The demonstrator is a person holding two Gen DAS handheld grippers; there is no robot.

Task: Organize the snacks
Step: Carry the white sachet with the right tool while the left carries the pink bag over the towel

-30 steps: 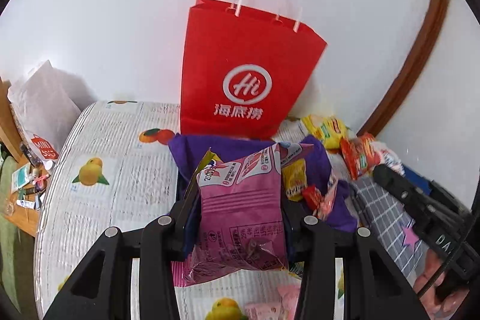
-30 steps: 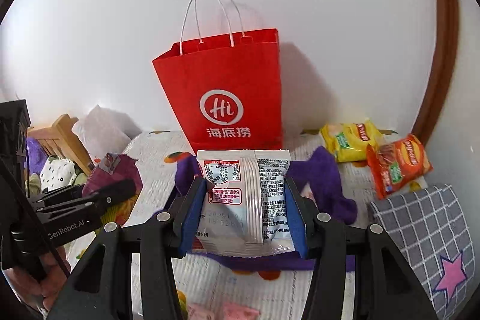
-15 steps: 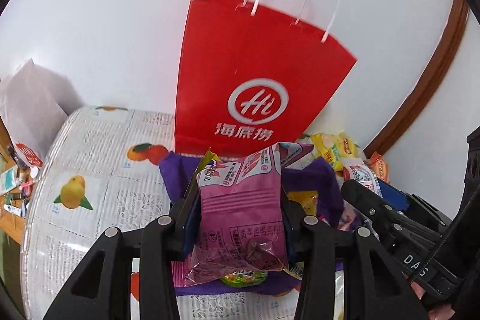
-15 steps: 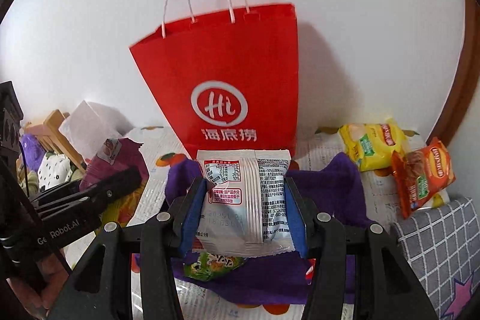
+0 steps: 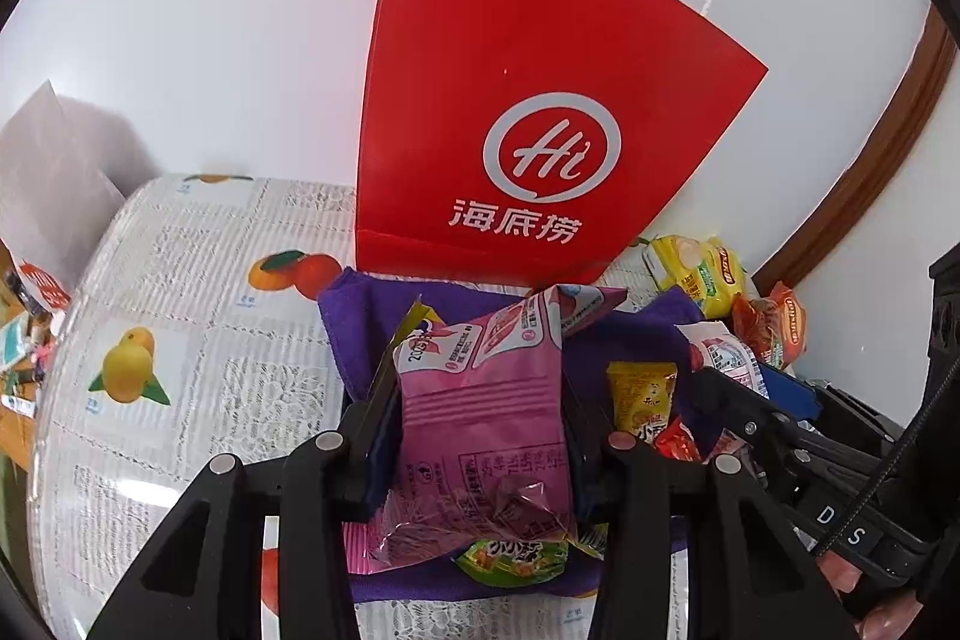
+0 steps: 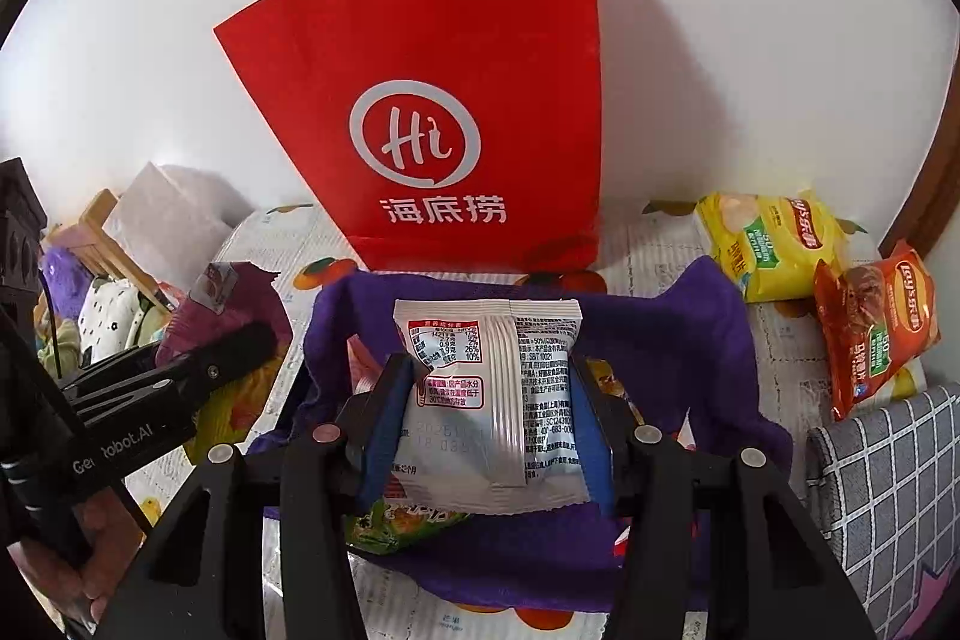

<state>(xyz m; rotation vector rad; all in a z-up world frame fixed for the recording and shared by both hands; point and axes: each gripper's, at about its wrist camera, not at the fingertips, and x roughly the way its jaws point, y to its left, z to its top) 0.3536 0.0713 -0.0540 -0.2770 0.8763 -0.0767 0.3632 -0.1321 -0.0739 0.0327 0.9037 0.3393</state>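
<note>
Left gripper (image 5: 480, 436) is clamped on a pink snack pack (image 5: 483, 418), pads pressing both long edges, pack upright w/ its long axis running along the fingers. Right gripper (image 6: 489, 412) is likewise clamped on a white snack pack (image 6: 489, 400), back seam facing the camera, also upright between the pads.

Both packs hang directly over the purple cloth bin (image 6: 690, 340), which sits on the fruit-print worktop (image 5: 198, 292) just in front of the red paper bag (image 5: 516, 130). Bin already has a yellow sachet (image 5: 639, 394) and a green pack (image 6: 396, 517) inside; prob. 1 or 2 more small red ones, hard to tell behind the fingers.

Key relation: the bin opening lies straight ahead and below both grippers, so the drop is basically down along the fingers. The 2 grippers sit side by side, close together; left one over the bin's left part, right one nearer centre. Neither is clearly nearer. Risk: they crowd each other if both let go at once.

Outside the bin, to the right: a yellow chip bag (image 6: 774, 241) and an orange chip bag (image 6: 876, 328), not yet sorted.
</note>
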